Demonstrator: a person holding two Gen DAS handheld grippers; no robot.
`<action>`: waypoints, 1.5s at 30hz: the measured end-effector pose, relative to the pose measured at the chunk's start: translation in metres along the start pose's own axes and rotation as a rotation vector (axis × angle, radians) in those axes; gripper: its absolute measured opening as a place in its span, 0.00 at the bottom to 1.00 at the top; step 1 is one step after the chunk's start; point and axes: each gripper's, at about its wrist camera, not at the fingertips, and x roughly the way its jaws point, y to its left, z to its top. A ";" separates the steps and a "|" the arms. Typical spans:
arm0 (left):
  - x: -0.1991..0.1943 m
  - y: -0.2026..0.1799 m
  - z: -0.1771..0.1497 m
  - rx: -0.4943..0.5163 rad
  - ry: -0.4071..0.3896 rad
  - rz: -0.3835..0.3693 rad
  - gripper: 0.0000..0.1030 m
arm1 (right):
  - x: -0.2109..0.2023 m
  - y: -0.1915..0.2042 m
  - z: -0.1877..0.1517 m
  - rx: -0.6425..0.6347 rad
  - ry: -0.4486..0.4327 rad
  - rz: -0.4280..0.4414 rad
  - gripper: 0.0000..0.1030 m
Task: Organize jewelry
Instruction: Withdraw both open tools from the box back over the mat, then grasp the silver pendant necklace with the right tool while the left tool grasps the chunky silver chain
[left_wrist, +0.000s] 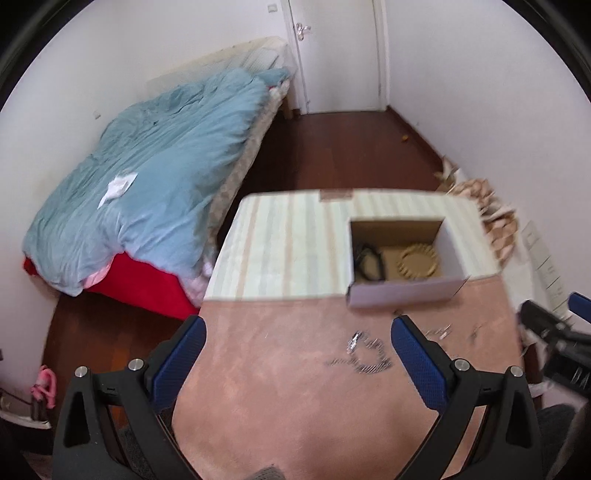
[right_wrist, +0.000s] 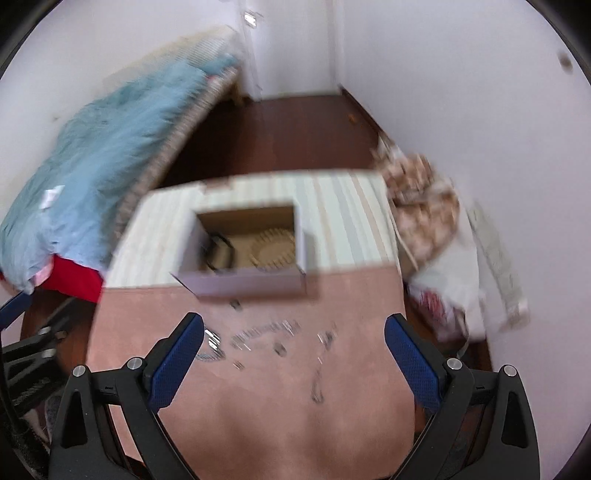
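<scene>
Both the left gripper and the right gripper hover wide and empty over the pink velvety table. The thin silver chains lie loose near the open cardboard box; they could likely tangle or slip from a shallow pinch.

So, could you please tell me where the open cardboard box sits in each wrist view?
Left wrist: the cardboard box is right of centre, beyond the open gripper's right finger.
Right wrist: the box is left of centre, above the scattered jewelry.
Shared landmark: the striped cloth under it.
</scene>
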 end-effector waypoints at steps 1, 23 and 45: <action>0.008 -0.001 -0.008 -0.002 0.021 0.009 0.99 | 0.012 -0.010 -0.009 0.030 0.034 -0.002 0.96; 0.124 -0.016 -0.100 -0.053 0.371 0.005 0.99 | 0.116 -0.027 -0.122 0.076 0.104 -0.059 0.12; 0.169 -0.072 -0.039 0.101 0.323 -0.211 0.06 | 0.122 -0.029 -0.082 0.192 0.097 0.005 0.12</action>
